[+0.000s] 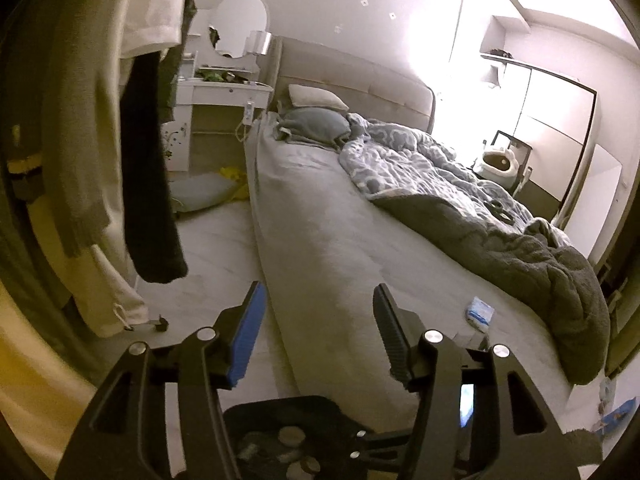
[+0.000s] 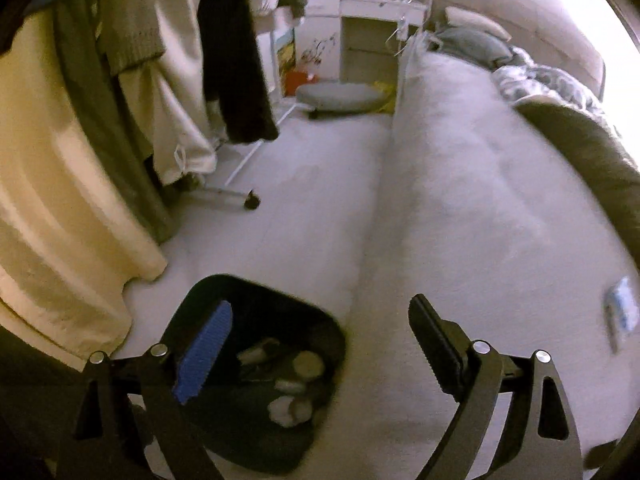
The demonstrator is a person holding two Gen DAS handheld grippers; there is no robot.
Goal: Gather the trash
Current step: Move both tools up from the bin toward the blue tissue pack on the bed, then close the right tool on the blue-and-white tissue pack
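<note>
At the far left we see clothes (image 1: 100, 128) hanging in a row: pale knitwear, a cream garment and a black sleeve (image 1: 152, 184), with a wheeled rack foot (image 2: 250, 201) below them on the pale floor (image 2: 304, 184). Further back stands a white dressing table (image 1: 224, 92) with a round mirror (image 1: 240, 24), its top cluttered, and a grey cushion (image 2: 340, 98) lies on the floor before it.

Down at the floor by the bed's edge sits the black trash bin (image 2: 256, 292), with pale crumpled scraps and round lids inside.

Our left tool (image 1: 318, 308) has its jaws roughly half apart with nothing between them, held over the bed's edge. Our right tool (image 2: 320, 320) gapes wide and empty, one blue pad above the bin.

The bed (image 1: 320, 216) fills the middle, its grey sheet bare on the near half. To the right lie two pillows (image 1: 316, 98), a rumpled patterned duvet (image 1: 420, 160) and a dark grey blanket (image 1: 560, 280). A small white and blue packet (image 1: 479, 311) rests on the sheet near the blanket. Beyond, a bright wardrobe (image 1: 560, 112) lines the wall.
</note>
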